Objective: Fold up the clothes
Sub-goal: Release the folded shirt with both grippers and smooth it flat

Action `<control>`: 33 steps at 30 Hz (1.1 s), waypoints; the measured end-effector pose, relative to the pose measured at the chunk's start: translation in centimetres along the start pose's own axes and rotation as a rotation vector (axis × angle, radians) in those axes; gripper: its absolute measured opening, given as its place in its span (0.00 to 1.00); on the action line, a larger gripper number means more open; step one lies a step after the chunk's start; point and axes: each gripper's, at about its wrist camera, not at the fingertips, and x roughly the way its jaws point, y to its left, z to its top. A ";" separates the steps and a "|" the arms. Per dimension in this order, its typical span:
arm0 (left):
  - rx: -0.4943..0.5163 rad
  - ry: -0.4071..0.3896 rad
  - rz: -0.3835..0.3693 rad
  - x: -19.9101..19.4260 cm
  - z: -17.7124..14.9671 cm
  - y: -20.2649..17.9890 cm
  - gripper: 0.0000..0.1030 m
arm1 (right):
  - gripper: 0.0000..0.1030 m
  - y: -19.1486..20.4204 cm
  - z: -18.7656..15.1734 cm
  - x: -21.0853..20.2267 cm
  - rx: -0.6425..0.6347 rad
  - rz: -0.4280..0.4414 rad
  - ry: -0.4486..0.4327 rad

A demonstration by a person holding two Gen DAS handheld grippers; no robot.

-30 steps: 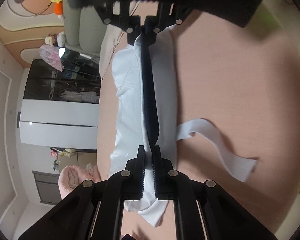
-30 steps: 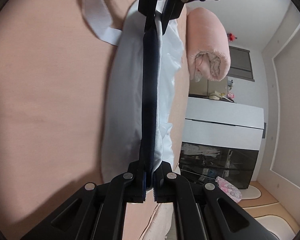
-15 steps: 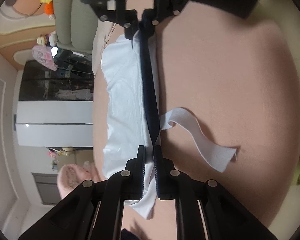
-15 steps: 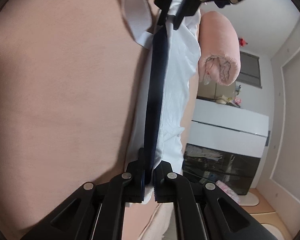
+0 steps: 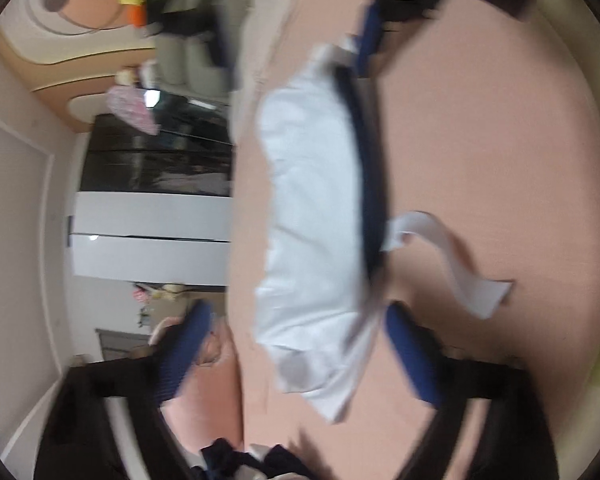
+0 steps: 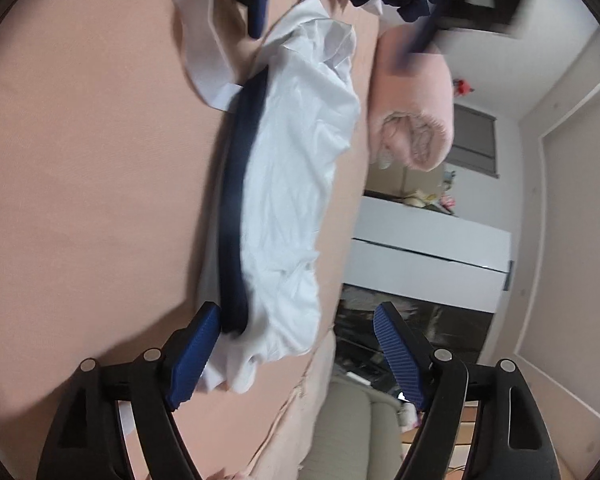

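Both the left gripper [image 5: 296, 344] and right gripper [image 6: 296, 354] have jaws opening wide, letting go of the white garment [image 6: 288, 184] with its navy band [image 6: 236, 208], which lies folded lengthwise on the pink bed [image 6: 80, 160].

A rolled pink blanket [image 6: 414, 116] lies at the edge of the pink bed [image 6: 80, 168], with a white cabinet [image 6: 428, 256] and beige wall [image 6: 572, 208] beyond.
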 end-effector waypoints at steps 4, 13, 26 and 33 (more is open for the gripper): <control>-0.052 0.051 -0.028 0.3 -0.5 0.8 1.00 | 0.76 0.8 -0.7 -1.7 -0.035 -0.005 -0.012; -0.108 0.104 -0.020 1.3 -1.2 1.9 1.00 | 0.82 1.6 -2.3 -2.9 -0.114 -0.079 -0.029; -0.209 0.119 -0.078 2.9 -0.7 5.7 1.00 | 0.82 -2.6 -2.2 -0.1 -0.005 -0.133 0.015; -0.251 0.132 -0.119 3.2 0.3 7.6 1.00 | 0.82 -5.8 -3.0 1.9 0.157 -0.078 0.094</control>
